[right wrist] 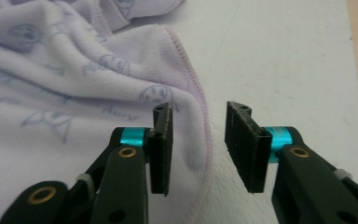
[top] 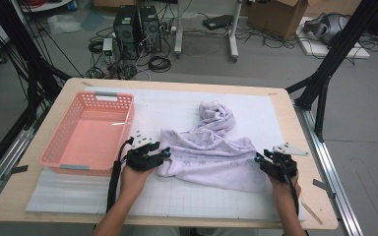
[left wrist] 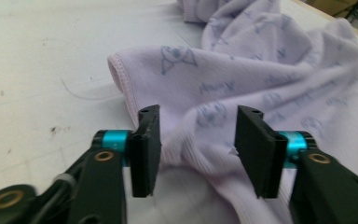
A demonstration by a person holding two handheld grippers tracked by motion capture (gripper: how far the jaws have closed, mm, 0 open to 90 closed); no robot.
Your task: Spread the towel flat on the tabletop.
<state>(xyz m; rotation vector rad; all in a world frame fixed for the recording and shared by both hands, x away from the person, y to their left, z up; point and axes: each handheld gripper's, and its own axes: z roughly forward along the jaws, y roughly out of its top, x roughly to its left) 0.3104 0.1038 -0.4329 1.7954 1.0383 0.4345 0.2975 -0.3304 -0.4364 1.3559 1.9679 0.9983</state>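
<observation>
A pale lilac towel with a faint blue print lies crumpled on the white mat, bunched toward the far side. My left gripper is at the towel's near-left edge, open, with a fold of the cloth between its jaws. My right gripper is at the towel's near-right corner, open, and the pink-stitched hem runs between its jaws. The pads stand apart from the cloth in both gripper views.
A pink plastic basket stands empty on the left of the table, close to my left hand. The white gridded mat covers most of the wooden tabletop. Computers, cables and boxes sit on the floor beyond.
</observation>
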